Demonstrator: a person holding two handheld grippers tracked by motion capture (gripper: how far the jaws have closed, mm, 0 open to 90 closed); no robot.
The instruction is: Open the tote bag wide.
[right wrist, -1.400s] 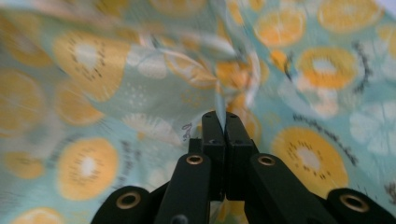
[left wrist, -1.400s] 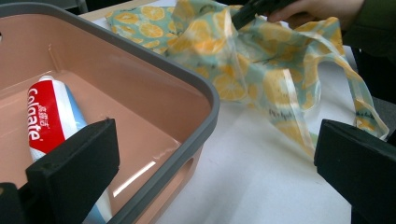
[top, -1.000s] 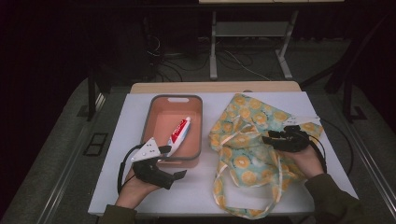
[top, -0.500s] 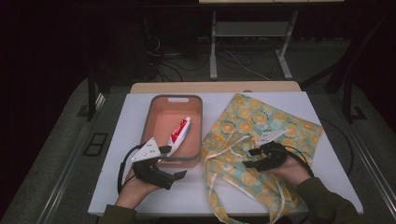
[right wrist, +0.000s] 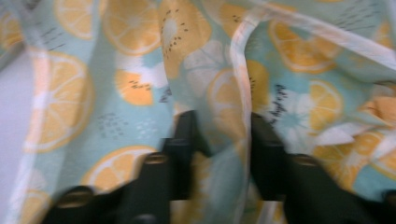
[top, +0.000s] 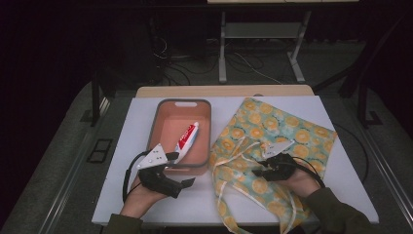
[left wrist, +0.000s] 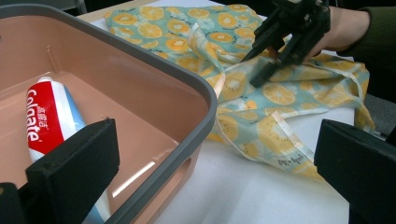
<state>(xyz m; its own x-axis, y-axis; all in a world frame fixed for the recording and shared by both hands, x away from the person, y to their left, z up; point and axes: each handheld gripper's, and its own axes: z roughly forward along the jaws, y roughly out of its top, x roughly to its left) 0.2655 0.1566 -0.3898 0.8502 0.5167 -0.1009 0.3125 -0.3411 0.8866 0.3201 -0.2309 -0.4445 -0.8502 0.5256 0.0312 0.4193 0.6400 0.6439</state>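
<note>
My right gripper pinches a fold of the orange-slice-printed pale-blue cloth bag, spread just right of the salmon plastic tray with grey rim. My left gripper, jaws spread wide, hovers at that tray's near edge. Inside lies a red-and-white toothpaste tube.

"Colgate" in white on red toothpaste tube, w/ small non-Latin chars beside it, unreadable. Tiny dark print on fabric bag strap edge, too small to read.
</note>
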